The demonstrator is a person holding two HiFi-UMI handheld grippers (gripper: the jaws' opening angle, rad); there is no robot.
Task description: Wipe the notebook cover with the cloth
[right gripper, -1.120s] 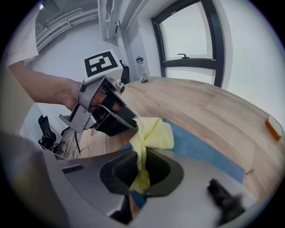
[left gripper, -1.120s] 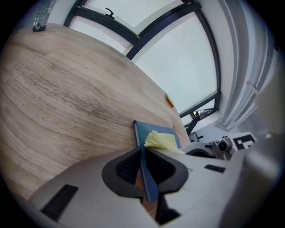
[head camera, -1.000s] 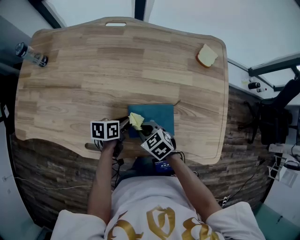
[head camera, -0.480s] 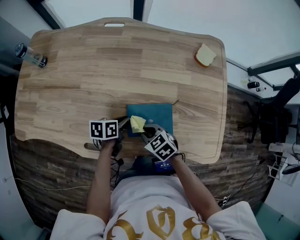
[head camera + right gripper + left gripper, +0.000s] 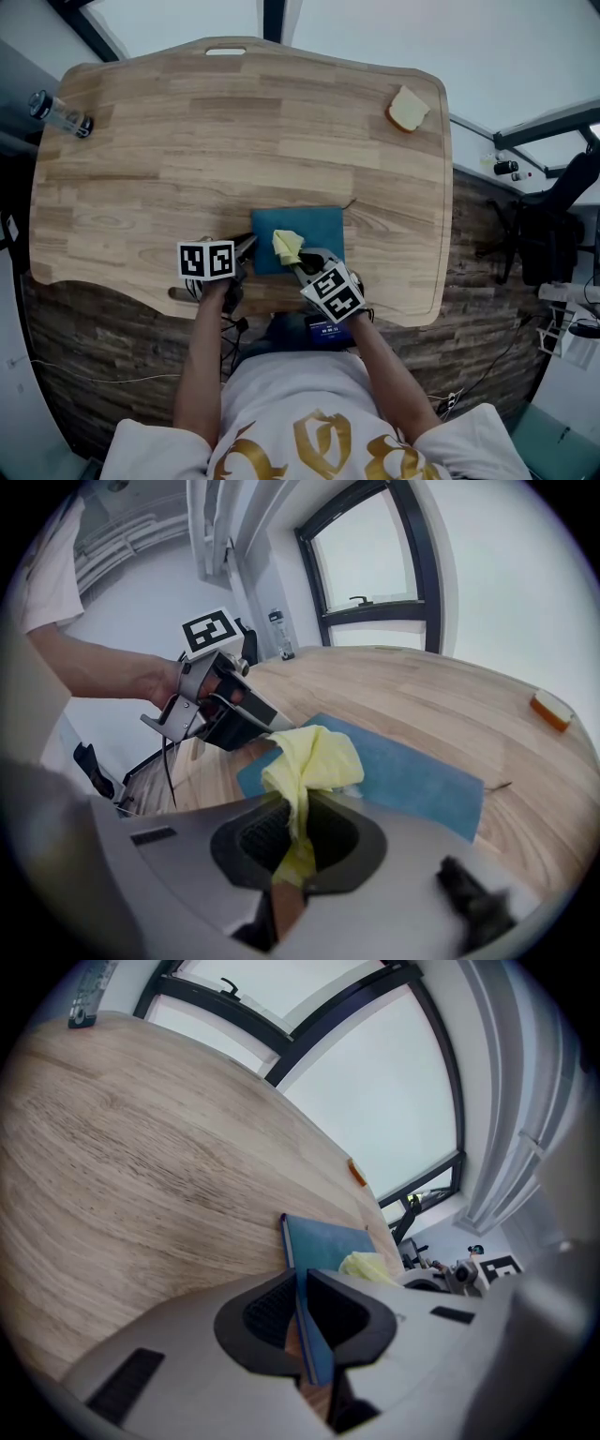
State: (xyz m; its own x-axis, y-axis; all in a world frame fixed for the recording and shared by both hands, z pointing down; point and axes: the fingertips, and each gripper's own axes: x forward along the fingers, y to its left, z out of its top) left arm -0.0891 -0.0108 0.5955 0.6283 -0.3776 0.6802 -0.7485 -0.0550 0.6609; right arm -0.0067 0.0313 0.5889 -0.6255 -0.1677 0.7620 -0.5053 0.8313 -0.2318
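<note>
- The notebook lies flat on the bench, with the left gripper's jaws clamped on its near-left edge.
- The right gripper's jaws pinch the cloth, which is bunched over the notebook's left half.
- The cloth looks soft and light, and the thin cover is likely to slide unless it is pinned at the edge.

Table is mostly bare wood, w/ wide room far, left & right of the notebook. Cover's far & right part lies open. Left side is tight: left gripper, clamped on the notebook's near-left edge, sits just beside the cloth held by the right gripper (barely a gap btw them). Bottle at far-left corner, sponge-like block far-right, both well apart.
</note>
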